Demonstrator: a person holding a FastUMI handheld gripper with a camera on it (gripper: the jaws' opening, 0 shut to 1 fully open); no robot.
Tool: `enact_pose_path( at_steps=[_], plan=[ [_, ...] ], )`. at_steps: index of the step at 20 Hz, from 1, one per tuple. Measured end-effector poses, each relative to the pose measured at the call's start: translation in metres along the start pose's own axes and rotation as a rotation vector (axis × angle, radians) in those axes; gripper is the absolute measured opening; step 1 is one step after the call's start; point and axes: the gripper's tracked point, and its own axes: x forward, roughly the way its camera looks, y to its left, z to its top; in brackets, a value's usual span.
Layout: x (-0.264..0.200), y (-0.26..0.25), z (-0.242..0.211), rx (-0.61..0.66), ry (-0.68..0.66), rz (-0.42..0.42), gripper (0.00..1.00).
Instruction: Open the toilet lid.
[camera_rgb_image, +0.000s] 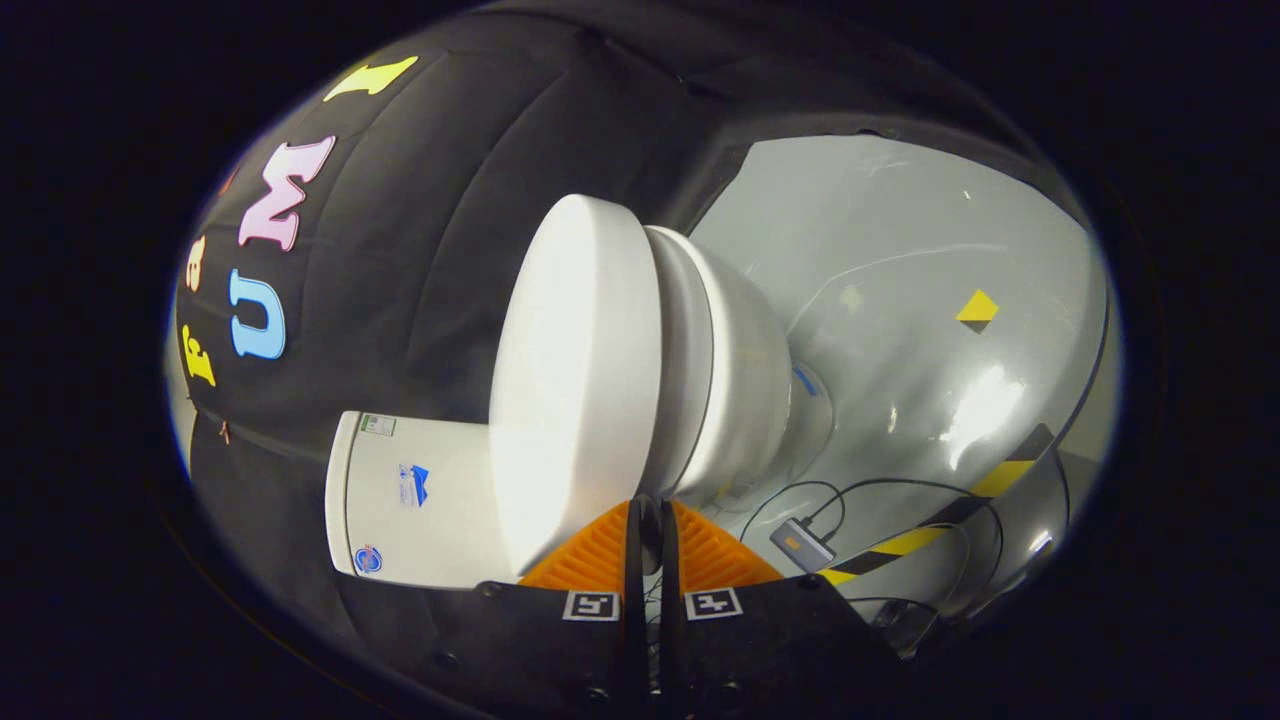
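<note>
A glossy pale grey floor (900, 250) reflects bright patches of light. On it lies a small grey box-shaped device (801, 544) with thin black cables (900, 487) looping away from it across the floor. A strip of yellow and black striped tape (960, 505) runs diagonally over the floor just beyond the device. Well apart from these, a small yellow diamond-shaped marker (977, 308) is stuck to the floor. A black cloth wall (450, 200) backs the booth.
</note>
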Motion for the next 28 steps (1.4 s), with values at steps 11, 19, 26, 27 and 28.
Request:
enact_pose_path(
  at_steps=[11,19,26,27,28],
  plan=[
    [-0.042,0.075,0.004,-0.115,-0.052,-0.031,0.08],
    [-0.068,0.146,-0.008,-0.264,-0.126,-0.102,0.08],
    [-0.077,0.192,-0.025,-0.345,-0.198,-0.156,0.08],
    [-0.079,0.199,-0.028,-0.357,-0.206,-0.159,0.08],
    [-0.080,0.206,-0.031,-0.372,-0.216,-0.159,0.08]
  ],
)
